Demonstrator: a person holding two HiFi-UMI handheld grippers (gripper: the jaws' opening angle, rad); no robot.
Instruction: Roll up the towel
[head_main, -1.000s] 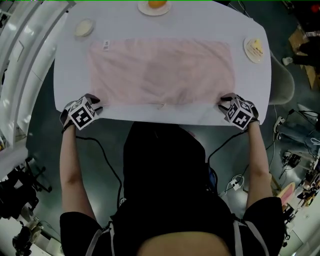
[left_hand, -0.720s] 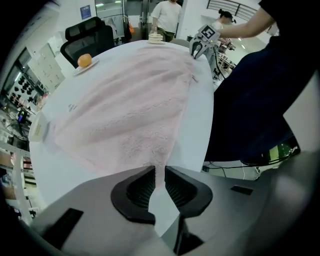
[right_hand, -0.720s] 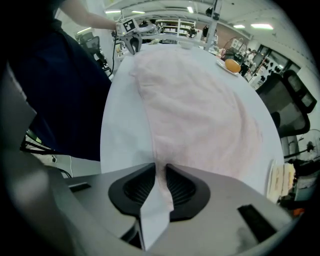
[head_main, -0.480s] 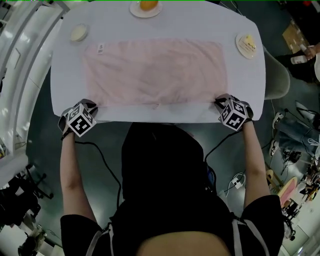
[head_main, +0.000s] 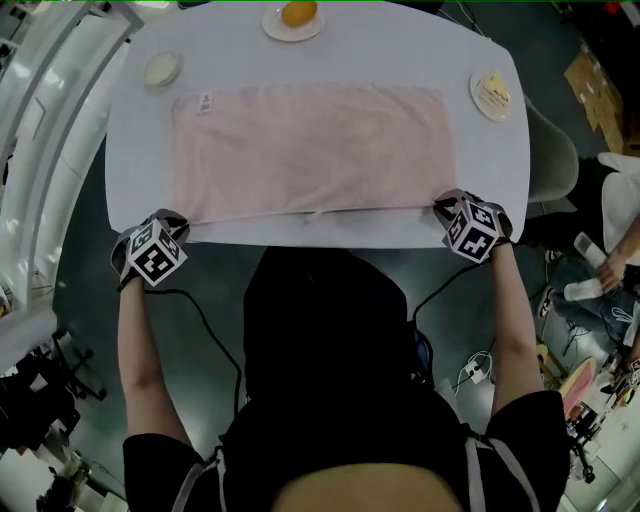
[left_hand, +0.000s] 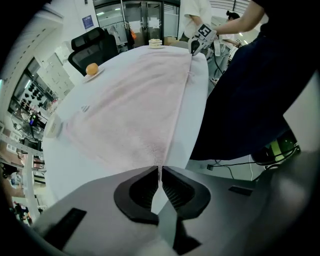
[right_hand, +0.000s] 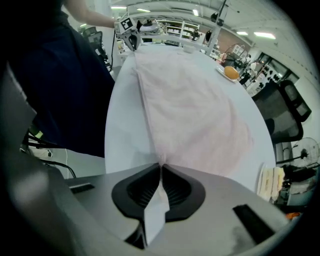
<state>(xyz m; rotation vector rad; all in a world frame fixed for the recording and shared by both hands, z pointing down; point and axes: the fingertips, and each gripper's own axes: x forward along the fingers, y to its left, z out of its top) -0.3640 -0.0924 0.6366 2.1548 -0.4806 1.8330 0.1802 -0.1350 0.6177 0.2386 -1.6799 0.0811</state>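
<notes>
Two grippers, one towel, one table.

Head view. Pink towel (head_main: 310, 150) is lying spread flat on the white table (head_main: 480, 215), its long side running left to right and its near edge close to the table's near edge. Left gripper (head_main: 183, 222) is pointing down at the towel's near left corner. Right gripper (head_main: 443, 210) is pointing down at the near right corner. Orange (head_main: 299, 12) is sitting on a plate (head_main: 272, 25) at the far edge. Small dish (head_main: 162, 68) is sitting beyond the towel's far left corner, and a cake plate (head_main: 492, 92) beyond the far right corner. All three are lying apart from the towel.

Left gripper view. Left gripper (left_hand: 160, 180) jaws have just been closing and are now pinching the towel (left_hand: 135, 100) corner, with cloth passing between the pads. Towel is stretching away across the table (left_hand: 200, 95) to the right gripper (left_hand: 202, 35) at the far corner. Orange (left_hand: 91, 69) and dish (left_hand: 52, 127) are showing to the left of the towel.

Right gripper view. Right gripper (right_hand: 161, 180) jaws have also just been closing and are now clamping the other near corner, a flap of cloth showing between the pads. Towel (right_hand: 190, 105) is running over the table (right_hand: 122, 115) to the left gripper (right_hand: 126, 25). Orange (right_hand: 230, 72) and cake plate (right_hand: 272, 182) are showing to the right of the towel.
</notes>
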